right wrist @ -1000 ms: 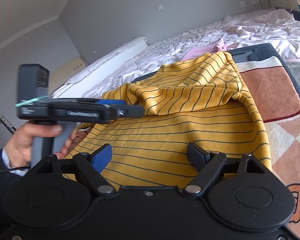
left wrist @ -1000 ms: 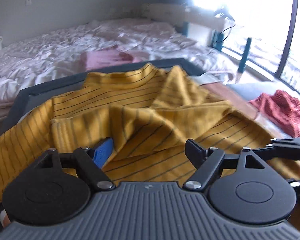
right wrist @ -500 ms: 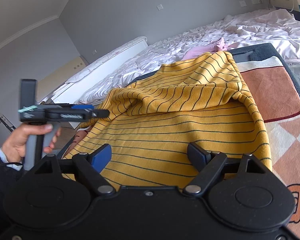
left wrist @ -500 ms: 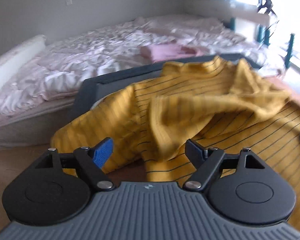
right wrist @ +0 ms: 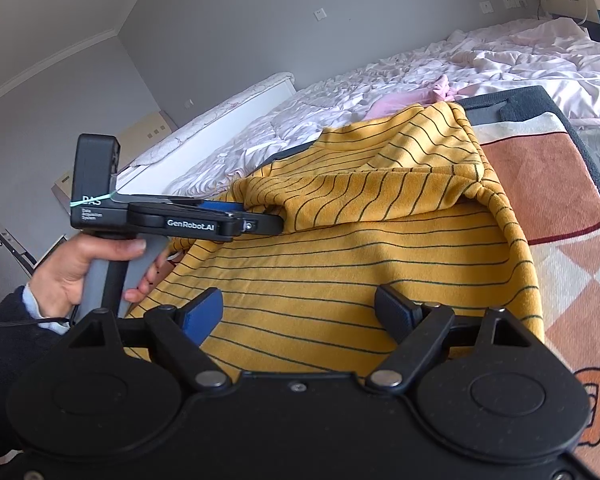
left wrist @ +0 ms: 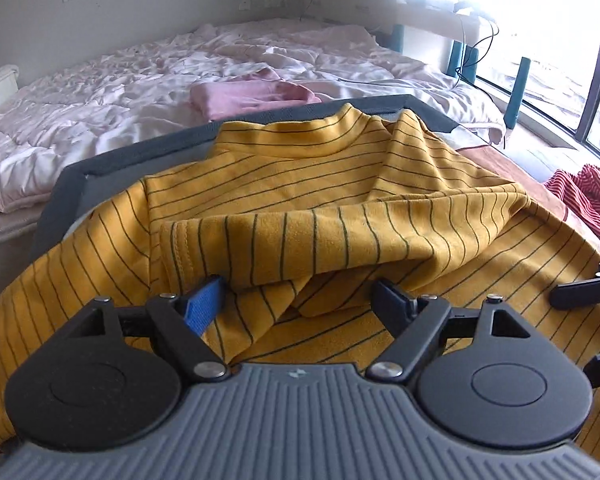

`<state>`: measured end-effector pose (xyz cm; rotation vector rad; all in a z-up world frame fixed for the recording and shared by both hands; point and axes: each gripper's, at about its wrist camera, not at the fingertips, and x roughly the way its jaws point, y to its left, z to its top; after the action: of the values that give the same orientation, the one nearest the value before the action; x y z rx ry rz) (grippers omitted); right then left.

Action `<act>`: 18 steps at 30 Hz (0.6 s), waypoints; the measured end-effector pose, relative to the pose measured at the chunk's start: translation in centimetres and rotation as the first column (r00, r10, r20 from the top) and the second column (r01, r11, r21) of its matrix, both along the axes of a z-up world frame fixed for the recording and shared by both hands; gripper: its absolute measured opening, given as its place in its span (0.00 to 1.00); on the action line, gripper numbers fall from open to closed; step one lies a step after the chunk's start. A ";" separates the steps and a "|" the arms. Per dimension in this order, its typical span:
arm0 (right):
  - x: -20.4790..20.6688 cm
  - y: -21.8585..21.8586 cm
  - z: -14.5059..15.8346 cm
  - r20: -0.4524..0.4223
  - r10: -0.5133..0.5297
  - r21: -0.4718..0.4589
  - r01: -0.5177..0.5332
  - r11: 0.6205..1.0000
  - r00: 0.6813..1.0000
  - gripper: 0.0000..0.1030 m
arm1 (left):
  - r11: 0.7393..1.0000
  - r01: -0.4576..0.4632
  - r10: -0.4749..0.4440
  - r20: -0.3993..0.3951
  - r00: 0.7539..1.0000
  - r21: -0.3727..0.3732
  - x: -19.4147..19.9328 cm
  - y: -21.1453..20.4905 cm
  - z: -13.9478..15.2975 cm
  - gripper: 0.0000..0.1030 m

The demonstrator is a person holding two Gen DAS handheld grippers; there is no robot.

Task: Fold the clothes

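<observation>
Both grippers hover wide open over one yellow striped shirt (left wrist: 300, 184).

Left gripper (left wrist: 298, 300) fingers spread wide, gripping nothing, beside a folded-over sleeve; right gripper (right wrist: 298, 310) equally wide, empty. The shirt lies on one patterned mat (right wrist: 560, 200); one red garment (left wrist: 588, 200) sits apart.

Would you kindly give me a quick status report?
Both hand-held grippers open: left, right. Yellow striped shirt part-folded, sleeve across body. Nothing blocking.

In the right wrist view, at nine o'clock, the left hand-held gripper (right wrist: 260, 222) reads "GenRobot.AI" on its side, and "DAS", above unreadably small print, on its rear block.
</observation>
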<state>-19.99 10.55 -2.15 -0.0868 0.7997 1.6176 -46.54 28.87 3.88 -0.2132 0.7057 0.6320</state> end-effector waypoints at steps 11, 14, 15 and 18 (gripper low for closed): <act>-0.5 0.1 0.2 0.043 0.002 -0.006 -0.002 1.000 0.999 0.83 | 1.000 -0.003 0.000 0.067 0.998 0.031 -0.5 -0.2 -1.4 0.80; -0.8 0.1 0.2 0.061 0.003 -0.009 -0.002 1.000 0.998 0.83 | 0.999 0.001 -0.003 0.069 0.998 0.038 -0.7 -0.3 -1.4 0.79; -0.8 0.1 0.3 0.066 0.004 -0.010 -0.003 1.000 0.998 0.83 | 0.999 -0.002 -0.001 0.065 0.998 0.037 -0.9 -0.2 -1.3 0.79; -0.9 0.1 1.0 0.102 0.034 -0.025 -0.032 0.999 0.994 0.83 | 1.000 -0.013 0.011 0.057 0.998 0.029 -1.7 0.0 -0.8 0.78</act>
<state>-20.90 10.69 -1.18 -0.1984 0.7417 1.6216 -48.25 28.88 3.06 -0.2082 0.6404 0.6450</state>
